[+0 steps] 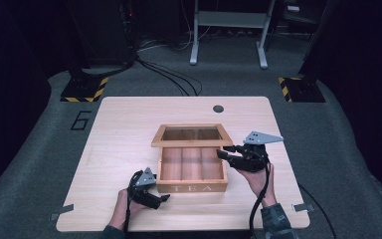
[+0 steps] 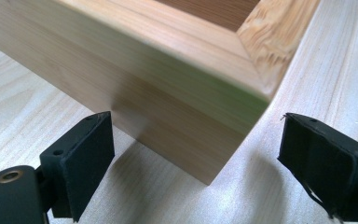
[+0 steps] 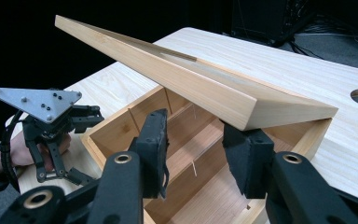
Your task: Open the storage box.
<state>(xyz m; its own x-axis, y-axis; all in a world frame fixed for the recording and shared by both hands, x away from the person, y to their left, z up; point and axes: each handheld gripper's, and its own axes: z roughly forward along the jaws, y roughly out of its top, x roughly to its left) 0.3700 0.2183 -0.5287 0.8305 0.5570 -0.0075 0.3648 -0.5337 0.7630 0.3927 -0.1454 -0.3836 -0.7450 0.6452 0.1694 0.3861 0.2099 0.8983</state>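
The light wooden tea box (image 1: 193, 179) sits mid-bench with its glass-paned wooden lid (image 3: 205, 88) half raised, propped on the right tongs (image 3: 196, 147), whose jaws pinch nothing, while the spread left tongs (image 2: 191, 158) straddle its corner.

- "TEA" stands in pale capital letters on the front wall of the wooden box (image 1: 192, 188), facing the person's side of the surface (image 1: 129, 129).
- A large dark "6" is marked on the grey floor (image 1: 40, 164) just off the surface's far left corner, at (image 1: 81, 120) in the high view.
- Yellow-and-black hazard stripes edge two dark base plates on the floor, one left (image 1: 85, 89), one right (image 1: 298, 88).
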